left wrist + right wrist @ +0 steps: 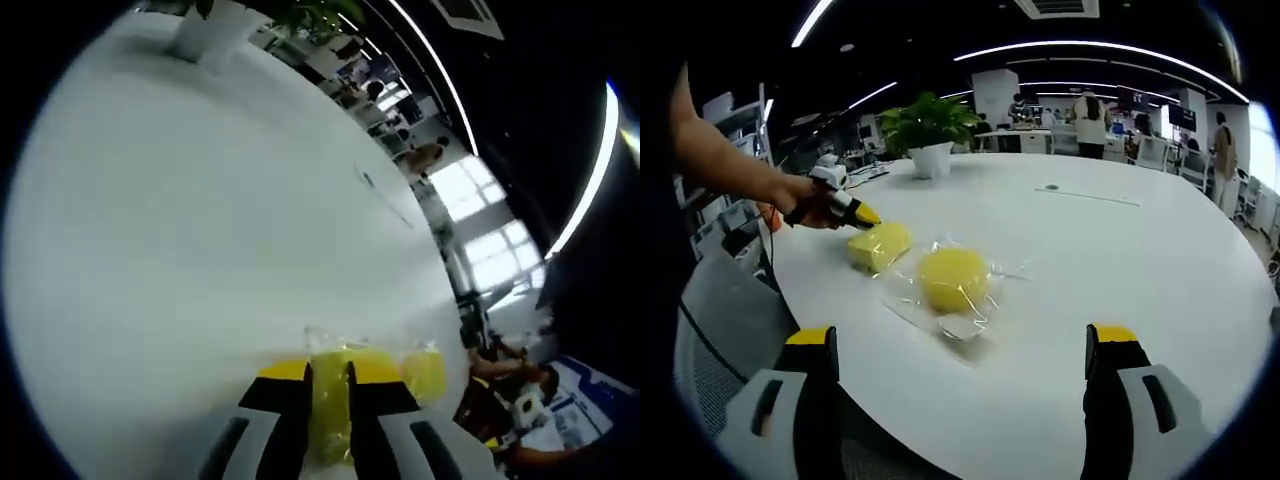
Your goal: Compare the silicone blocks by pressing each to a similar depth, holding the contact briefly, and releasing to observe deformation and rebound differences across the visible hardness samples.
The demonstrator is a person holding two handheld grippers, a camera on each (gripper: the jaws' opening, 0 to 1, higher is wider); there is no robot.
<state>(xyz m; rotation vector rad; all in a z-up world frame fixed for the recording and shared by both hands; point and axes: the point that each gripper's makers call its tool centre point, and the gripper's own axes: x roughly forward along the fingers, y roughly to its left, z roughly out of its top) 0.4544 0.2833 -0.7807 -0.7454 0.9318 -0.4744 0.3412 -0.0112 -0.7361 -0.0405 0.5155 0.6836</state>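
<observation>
Two yellow silicone blocks lie on clear plastic film on the white round table [1140, 260]. In the right gripper view, a squarish block [880, 245] is on the left and a rounder block [952, 280] sits beside it, in film. A hand holds my left gripper [858, 213] against the squarish block. In the left gripper view my left gripper [330, 375] has its yellow-tipped jaws shut on that block [330, 410], and the other block [425, 372] lies just to the right. My right gripper [963, 340] hangs open in front of the blocks, apart from them.
A potted plant in a white pot [930, 150] stands at the table's far side. A grey chair [720, 330] is at the near left edge of the table. People and desks are in the background beyond the table.
</observation>
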